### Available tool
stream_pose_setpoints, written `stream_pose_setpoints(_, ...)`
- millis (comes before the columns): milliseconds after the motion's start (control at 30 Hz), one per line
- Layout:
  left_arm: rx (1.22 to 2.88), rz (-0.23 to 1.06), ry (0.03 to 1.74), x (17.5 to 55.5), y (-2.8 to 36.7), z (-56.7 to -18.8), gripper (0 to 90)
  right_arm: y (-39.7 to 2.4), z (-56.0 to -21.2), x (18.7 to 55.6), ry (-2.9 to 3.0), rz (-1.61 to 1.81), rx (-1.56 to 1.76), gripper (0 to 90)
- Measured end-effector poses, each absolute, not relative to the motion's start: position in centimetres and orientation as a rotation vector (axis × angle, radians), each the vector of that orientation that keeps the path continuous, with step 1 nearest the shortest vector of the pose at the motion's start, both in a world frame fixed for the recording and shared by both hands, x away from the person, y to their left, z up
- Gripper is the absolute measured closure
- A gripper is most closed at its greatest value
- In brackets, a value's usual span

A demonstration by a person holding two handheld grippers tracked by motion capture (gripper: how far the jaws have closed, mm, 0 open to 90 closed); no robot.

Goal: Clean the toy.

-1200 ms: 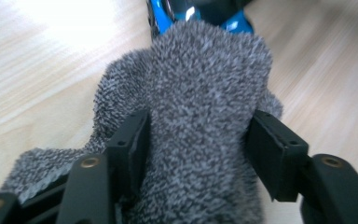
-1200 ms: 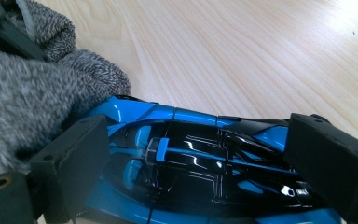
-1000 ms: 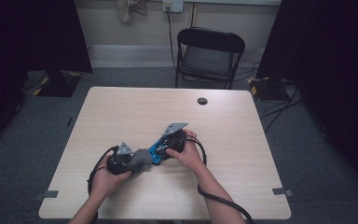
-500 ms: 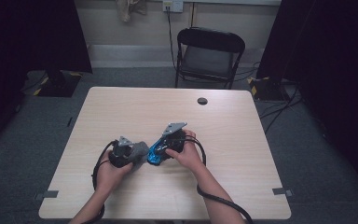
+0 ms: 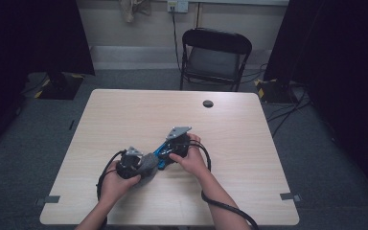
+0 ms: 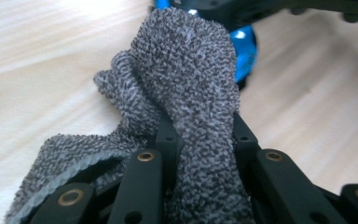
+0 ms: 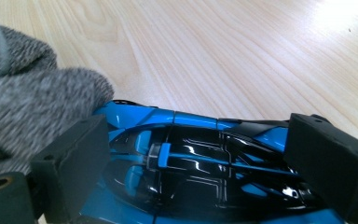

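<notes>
A blue and black toy car (image 5: 163, 154) lies low over the table, and my right gripper (image 5: 172, 148) is shut on it. In the right gripper view both black jaws press the car's (image 7: 186, 122) sides, my right gripper (image 7: 198, 161) straddling its roof. My left gripper (image 5: 136, 164) is shut on a grey terry cloth (image 5: 149, 161). Its jaws have just been closing on the bunched cloth (image 6: 191, 88), which rises between the fingers (image 6: 168, 135) and touches the car's blue end (image 6: 244, 51). The cloth (image 7: 32, 107) also covers the car's left end in the right gripper view.
The light wooden table (image 5: 124, 115) holds a small black round thing (image 5: 208, 103) near its far edge. A black folding chair (image 5: 214, 55) stands behind the table. Black cables (image 5: 106, 172) loop from both grippers near the front edge.
My left gripper with the cloth shifted a little away from the front edge, then came back down against the car's end. The right hand and car stayed put.
</notes>
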State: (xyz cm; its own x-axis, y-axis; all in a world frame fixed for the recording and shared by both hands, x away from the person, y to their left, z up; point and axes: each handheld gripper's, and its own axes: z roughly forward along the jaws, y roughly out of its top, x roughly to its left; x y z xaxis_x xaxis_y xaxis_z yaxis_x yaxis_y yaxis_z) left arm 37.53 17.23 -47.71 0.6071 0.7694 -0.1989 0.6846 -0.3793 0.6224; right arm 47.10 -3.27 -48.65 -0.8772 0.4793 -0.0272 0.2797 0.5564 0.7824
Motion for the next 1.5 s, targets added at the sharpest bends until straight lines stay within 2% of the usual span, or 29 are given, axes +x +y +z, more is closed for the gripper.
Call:
stream_pose_setpoints(467, 2.190, 0.072, 1.043, 37.1, 14.6, -47.7, 71.7, -2.9, -48.6, 46.9, 2.568, 1.192, 0.595, 6.6)
stream_pose_setpoints(867, 2.187, 0.042, 1.042, 37.2, 15.5, -47.4, 71.1, -2.5, -47.9, 47.2, 2.623, 1.109, 0.577, 7.0)
stream_pose_setpoints(933, 2.185, 0.039, 1.043, 37.2, 15.5, -47.5, 71.1, -2.4, -47.6, 47.4, 2.649, 1.081, 0.571, 9.1)
stream_pose_setpoints(1000, 2.181, 0.037, 1.045, 37.3, 15.5, -47.5, 71.1, -2.7, -47.3, 47.6, 2.657, 1.096, 0.567, 17.8)
stream_pose_setpoints(1067, 2.174, 0.032, 1.049, 37.3, 15.6, -47.6, 71.0, -3.1, -47.0, 47.7, 2.659, 1.098, 0.567, 14.2)
stream_pose_setpoints(1167, 2.175, 0.028, 1.050, 37.4, 15.7, -47.5, 70.9, -3.9, -46.9, 47.8, 2.667, 1.064, 0.571, 15.8)
stream_pose_setpoints(1400, 2.153, 0.053, 1.088, 37.4, 16.2, -47.3, 70.5, -4.4, -47.3, 47.5, 2.626, 1.100, 0.520, 13.4)
stream_pose_setpoints(1500, 2.129, 0.094, 1.123, 37.6, 17.2, -46.7, 70.3, -4.3, -47.5, 47.6, 2.630, 1.128, 0.533, 13.5)
